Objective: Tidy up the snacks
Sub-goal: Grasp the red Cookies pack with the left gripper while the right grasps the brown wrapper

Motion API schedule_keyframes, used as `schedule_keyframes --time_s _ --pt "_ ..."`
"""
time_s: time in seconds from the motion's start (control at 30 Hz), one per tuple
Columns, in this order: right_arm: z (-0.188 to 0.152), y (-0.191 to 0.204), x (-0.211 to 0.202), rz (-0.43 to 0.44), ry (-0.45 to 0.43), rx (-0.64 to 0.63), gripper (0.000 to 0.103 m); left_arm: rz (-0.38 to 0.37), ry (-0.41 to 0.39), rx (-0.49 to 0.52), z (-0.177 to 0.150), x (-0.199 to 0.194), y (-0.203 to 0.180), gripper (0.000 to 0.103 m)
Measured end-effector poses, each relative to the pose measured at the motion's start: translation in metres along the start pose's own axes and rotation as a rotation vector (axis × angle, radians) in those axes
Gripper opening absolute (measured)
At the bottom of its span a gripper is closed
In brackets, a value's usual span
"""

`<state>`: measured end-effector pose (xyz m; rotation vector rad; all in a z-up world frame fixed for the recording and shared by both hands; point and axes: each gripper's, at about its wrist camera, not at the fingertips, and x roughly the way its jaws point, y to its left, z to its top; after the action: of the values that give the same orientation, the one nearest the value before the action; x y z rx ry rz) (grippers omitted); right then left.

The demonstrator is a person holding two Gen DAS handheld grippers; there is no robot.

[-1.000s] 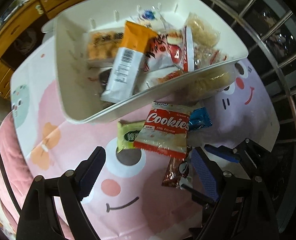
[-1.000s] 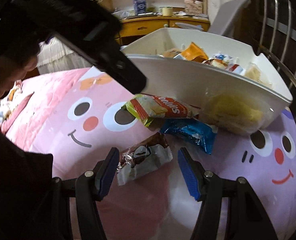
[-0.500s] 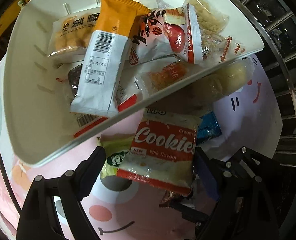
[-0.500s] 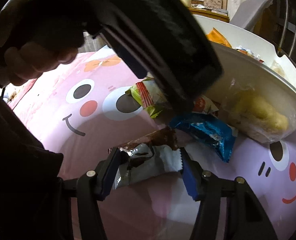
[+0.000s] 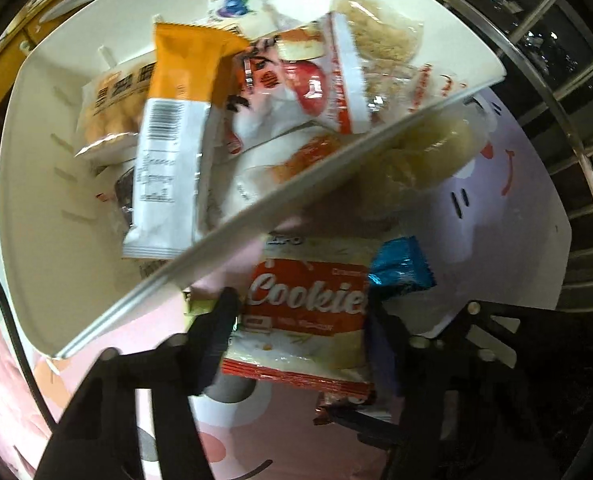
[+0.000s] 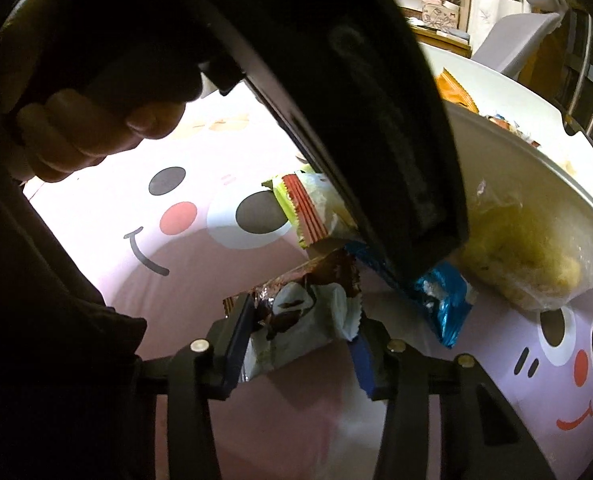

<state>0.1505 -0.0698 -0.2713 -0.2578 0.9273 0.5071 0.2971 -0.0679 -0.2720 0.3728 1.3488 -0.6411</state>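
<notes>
A cartoon-face cloth point(image 6: 224, 264) covers the table. On it stands a white bin point(image 5: 36, 216) heaped with snack packets. Just in front of the bin lies a cookie packet point(image 5: 308, 320), pinched at its sides by the left tool point(image 5: 300, 332). Beside it, the right tool point(image 6: 302, 340) is closed against a brown-and-white wrapper point(image 6: 300, 320); a blue packet point(image 6: 444, 300) lies nearby.

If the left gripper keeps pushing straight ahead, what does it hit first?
The left gripper already straddles the Cookies packet, so that comes first. Just beyond is the white bin wall, though depth there is hard to judge.
</notes>
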Motion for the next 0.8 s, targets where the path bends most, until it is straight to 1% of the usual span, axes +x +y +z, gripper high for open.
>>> schedule_keyframes --time_s 0.03,0.1,0.2,0.37,0.5,0.67,0.8 --pt "0.002 0.001 0.000 0.000 0.005 -0.007 0.043 0.007 0.002 0.005 0.001 0.001 -0.003 0.052" --pt "0.005 0.003 0.000 0.002 0.009 -0.012 0.041 0.020 0.002 0.011 0.002 0.000 -0.006 0.049" --pt "0.008 0.006 -0.002 0.004 0.013 -0.013 0.038 0.023 0.004 -0.002 0.002 0.000 -0.009 0.047" --pt "0.011 0.002 -0.006 0.000 0.012 -0.011 0.034 0.036 0.005 -0.026 -0.009 -0.009 0.000 0.047" --pt "0.012 0.009 -0.012 -0.009 0.020 -0.009 0.032 0.053 -0.004 -0.051 -0.019 -0.020 0.002 0.047" --pt "0.012 0.016 -0.017 -0.017 0.022 -0.003 0.029 0.060 -0.025 -0.120 -0.037 -0.035 0.007 0.047" --pt "0.011 0.020 -0.022 -0.019 0.019 0.013 0.027 0.061 -0.022 -0.171 -0.050 -0.040 0.012 0.047"
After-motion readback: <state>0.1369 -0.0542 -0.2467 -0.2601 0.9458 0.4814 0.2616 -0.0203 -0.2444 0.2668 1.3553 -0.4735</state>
